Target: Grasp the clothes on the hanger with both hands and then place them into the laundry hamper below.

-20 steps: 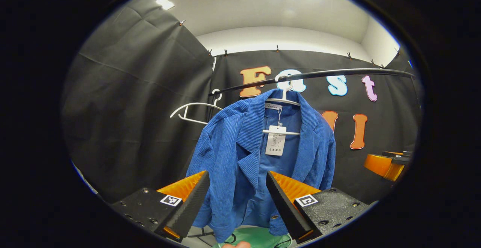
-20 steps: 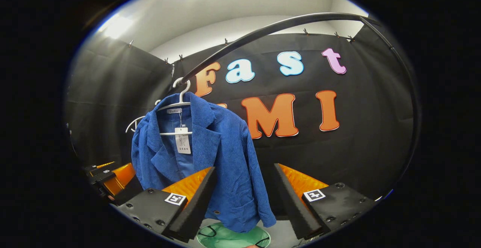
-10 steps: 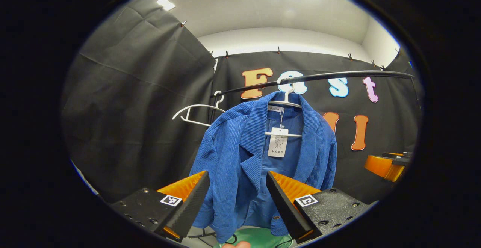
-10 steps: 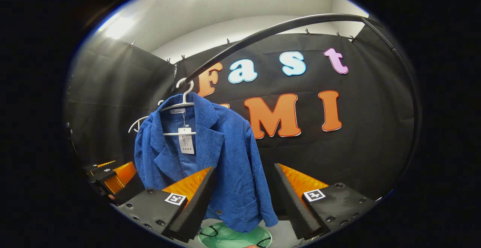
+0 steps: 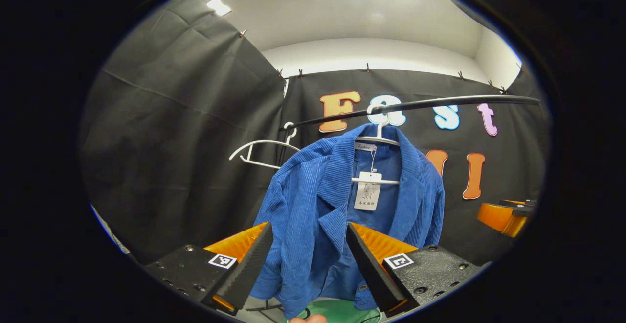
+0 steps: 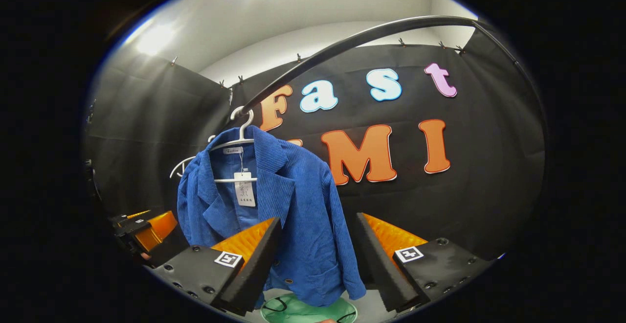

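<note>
With both grippers' jaws open and empty, close each on a jacket (image 5: pixel 313 215) shoulder, then lift it clear of the hanger (image 5: pixel 379 139).

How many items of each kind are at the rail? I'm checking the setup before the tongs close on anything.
Blue jackets: 1
White hangers: 2, one carrying the jacket, one bare
Paper tags: 1
Green hampers: 1
Rails: 1
Total: 6
</note>
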`<state>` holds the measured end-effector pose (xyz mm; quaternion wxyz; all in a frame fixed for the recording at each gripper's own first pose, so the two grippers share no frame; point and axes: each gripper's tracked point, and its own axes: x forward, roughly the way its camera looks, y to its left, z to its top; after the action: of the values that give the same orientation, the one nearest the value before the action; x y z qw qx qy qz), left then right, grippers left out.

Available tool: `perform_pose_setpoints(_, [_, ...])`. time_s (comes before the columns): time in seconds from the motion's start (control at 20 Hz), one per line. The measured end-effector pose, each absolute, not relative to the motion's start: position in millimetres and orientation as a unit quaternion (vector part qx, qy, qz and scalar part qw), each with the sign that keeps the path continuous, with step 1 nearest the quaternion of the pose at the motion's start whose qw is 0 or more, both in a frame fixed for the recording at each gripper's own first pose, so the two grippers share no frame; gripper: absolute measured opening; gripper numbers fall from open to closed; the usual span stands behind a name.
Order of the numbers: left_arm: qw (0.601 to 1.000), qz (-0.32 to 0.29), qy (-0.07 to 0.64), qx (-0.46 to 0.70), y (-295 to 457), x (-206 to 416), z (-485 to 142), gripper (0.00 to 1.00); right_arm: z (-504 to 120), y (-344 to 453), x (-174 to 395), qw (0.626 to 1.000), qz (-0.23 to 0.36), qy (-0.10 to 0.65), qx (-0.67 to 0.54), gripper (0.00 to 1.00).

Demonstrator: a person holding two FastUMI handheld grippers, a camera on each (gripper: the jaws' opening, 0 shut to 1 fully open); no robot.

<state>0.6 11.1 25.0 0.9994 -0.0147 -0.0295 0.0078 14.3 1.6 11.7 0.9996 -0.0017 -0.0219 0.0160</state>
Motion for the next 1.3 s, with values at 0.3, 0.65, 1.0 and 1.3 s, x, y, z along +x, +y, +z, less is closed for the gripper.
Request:
perform_pose_setpoints(0.3, [0.998, 0.011, -0.047, -0.027, 15.6, 4.4, 43.7, 0.92, 40.7, 37.5, 67.2, 0.997, 0.051, -0.059, 0.005, 0.98])
perform_pose_setpoints(0.65, [1.0, 0.021, -0.019, -0.006, 36.0, -3.9, 25.0, 0.91, 8.9, 101.4, 133.7, 0.997, 0.07, -0.033, 0.003, 0.98])
perform_pose_setpoints(1.0, [0.999, 0.031, -0.015, 0.006, 56.8, -14.9, 21.3, 0.91, -62.5, 103.3, 182.7, 1.0, 0.006, 0.012, 0.001, 0.98])
perform_pose_setpoints(1.3, [1.0, 0.024, -0.011, 0.004, 61.7, -19.1, 13.8, 0.92, -111.9, 56.9, 208.3, 0.997, -0.047, 0.059, -0.008, 0.95])
